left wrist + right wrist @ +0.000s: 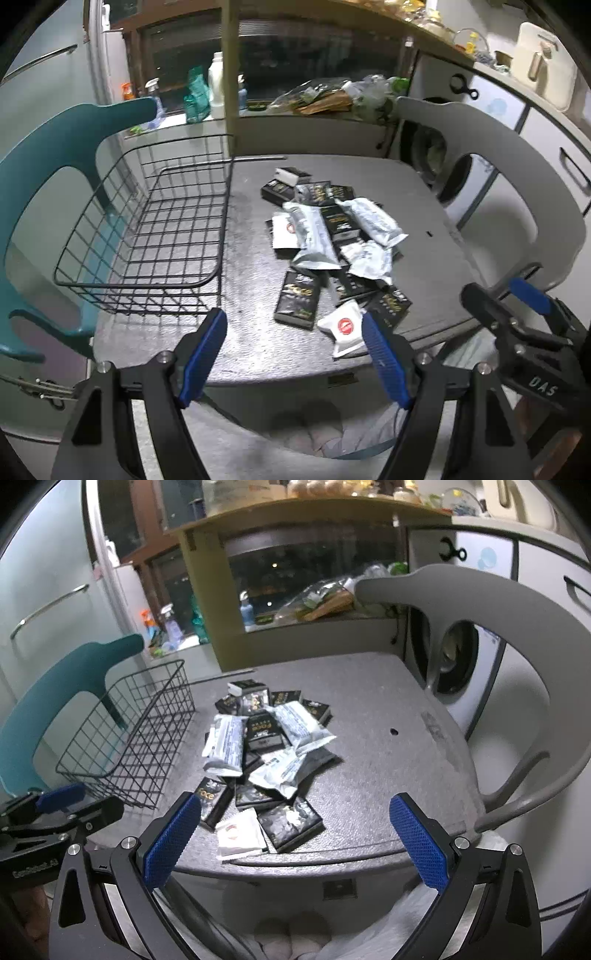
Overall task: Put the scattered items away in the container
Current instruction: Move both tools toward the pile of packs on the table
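A heap of packets lies in the middle of the grey table [258,332]: several black sachets [297,299], silver foil packs [312,236] and a white packet with a red dot [343,326]. The heap also shows in the right wrist view [266,753]. A black wire basket [155,236] stands empty on the table's left part [129,738]. My left gripper [295,332] is open and empty over the near table edge. My right gripper [295,819] is open and empty, near the front of the heap.
A teal chair [55,155] stands behind the basket on the left. A grey chair [517,635] curves around the table's right side. A shelf with bottles and bags [325,99] lies behind the table. A washing machine [454,657] stands at the right.
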`<state>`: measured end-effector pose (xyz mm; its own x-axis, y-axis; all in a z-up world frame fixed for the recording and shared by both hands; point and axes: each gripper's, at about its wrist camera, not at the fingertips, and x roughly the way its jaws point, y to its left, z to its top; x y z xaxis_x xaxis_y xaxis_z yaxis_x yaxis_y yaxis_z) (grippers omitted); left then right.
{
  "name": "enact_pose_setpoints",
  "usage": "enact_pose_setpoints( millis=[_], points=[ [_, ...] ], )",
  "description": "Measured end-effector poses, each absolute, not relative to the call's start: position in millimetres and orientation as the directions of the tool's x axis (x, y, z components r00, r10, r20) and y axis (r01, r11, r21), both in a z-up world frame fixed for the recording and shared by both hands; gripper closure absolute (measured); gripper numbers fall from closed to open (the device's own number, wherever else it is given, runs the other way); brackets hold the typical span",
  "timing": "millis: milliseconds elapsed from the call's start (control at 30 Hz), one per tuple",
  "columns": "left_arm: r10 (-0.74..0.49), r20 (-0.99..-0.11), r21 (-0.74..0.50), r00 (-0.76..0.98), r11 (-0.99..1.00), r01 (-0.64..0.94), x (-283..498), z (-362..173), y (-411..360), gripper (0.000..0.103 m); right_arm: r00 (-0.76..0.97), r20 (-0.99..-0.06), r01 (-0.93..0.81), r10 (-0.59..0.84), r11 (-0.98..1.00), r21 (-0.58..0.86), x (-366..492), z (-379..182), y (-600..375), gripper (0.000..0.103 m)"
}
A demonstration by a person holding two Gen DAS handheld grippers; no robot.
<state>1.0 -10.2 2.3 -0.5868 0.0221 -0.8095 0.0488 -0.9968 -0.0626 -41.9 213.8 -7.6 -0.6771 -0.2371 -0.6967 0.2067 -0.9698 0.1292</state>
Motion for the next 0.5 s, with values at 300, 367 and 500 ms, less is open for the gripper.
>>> enact_pose_setpoints(
  millis=[300, 367, 500],
  points=[
    [-0.120, -0.800, 0.036, -0.587, -0.987, 0.154, 1, 1, -13, 0.025, -0.673, -0.698, 0.244, -0.246, -0.964, 0.104, -38, -4, 202, 0.000],
    [-0.081, -0.811, 0.014, -0.580, -0.993, 0.120, 1, 0, -13, 0.025, -0.678, -0.699, 0.214, -0.226, -0.971, 0.106, -37, -3, 207, 0.000],
    [-0.017, -0.821, -0.028, -0.570, -0.997, 0.070, 1, 0, -12, 0.025, -0.670, -0.696, 0.215, -0.258, -0.965, 0.151, -38, -2, 216, 0.000]
  ],
)
